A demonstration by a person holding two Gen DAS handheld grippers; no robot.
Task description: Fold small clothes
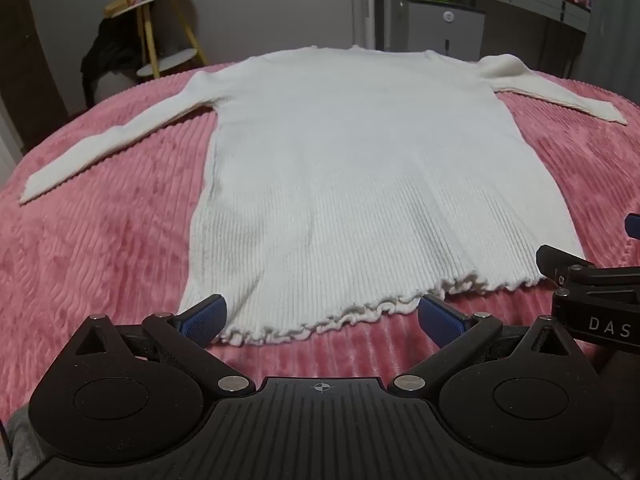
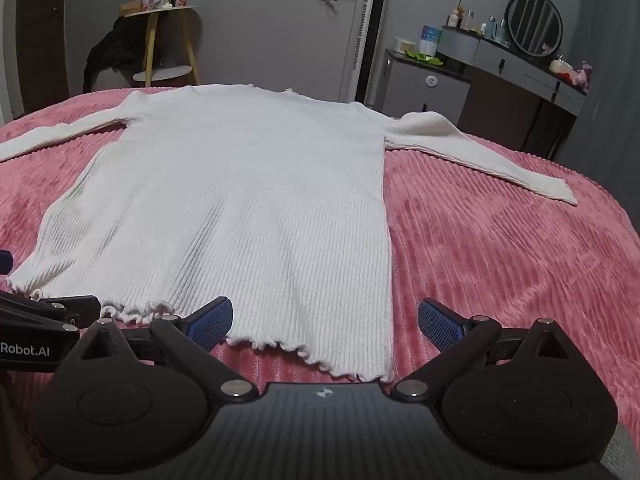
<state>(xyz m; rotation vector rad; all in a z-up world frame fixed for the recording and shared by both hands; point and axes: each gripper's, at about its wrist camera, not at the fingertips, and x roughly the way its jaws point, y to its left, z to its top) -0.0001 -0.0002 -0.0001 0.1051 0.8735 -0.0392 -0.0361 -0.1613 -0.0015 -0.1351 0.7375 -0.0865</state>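
We see a white ribbed sweater [image 1: 352, 168] spread flat and unfolded on the pink bed [image 1: 100, 248], sleeves out, while our left gripper [image 1: 320, 318] and right gripper [image 2: 326, 320] hover at its ruffled hem, jaws wide open and empty, folding apparently not yet begun.

A pink ribbed bedspread [image 2: 500, 248] fills the foreground. At eleven o'clock stands a yellow-legged side table [image 2: 160, 40]; at two o'clock, a grey dresser [image 2: 520, 76] bearing a round mirror [image 2: 534, 24].

A pink ribbed bedspread [image 1: 100, 240] (probably a bed) carries a white sweater [image 1: 352, 184] spread flat.
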